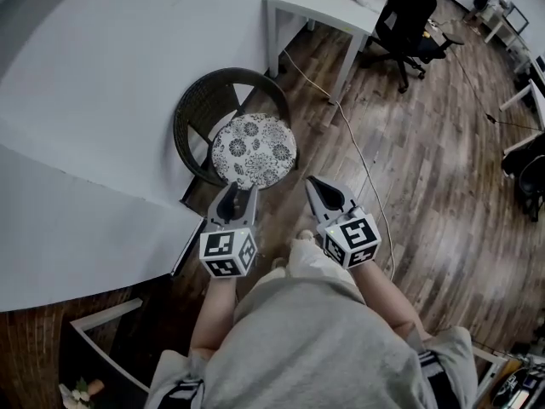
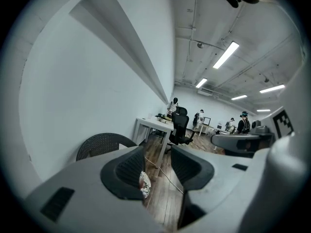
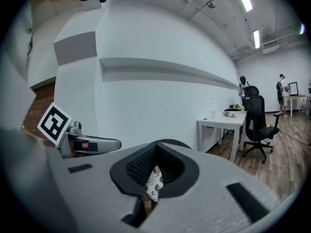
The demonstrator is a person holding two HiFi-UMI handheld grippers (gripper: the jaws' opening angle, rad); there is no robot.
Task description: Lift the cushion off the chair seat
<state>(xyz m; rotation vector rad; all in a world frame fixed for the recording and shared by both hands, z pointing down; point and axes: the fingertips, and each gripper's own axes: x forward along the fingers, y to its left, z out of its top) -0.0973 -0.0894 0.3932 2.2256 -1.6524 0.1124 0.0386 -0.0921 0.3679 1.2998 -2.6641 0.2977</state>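
A round cushion with a black-and-white flower print lies on the seat of a dark wicker chair against the white wall. Both grippers hover just short of its near edge, not touching it. My left gripper is open, with nothing between its fingers. My right gripper is shut and empty. In the left gripper view, a piece of the cushion shows past the left gripper, with the chair back beyond. In the right gripper view, the cushion shows below the right gripper.
A white table stands beyond the chair, with a black office chair at it. A cable runs over the wood floor right of the wicker chair. The white wall with a ledge bounds the left. Several people stand far off.
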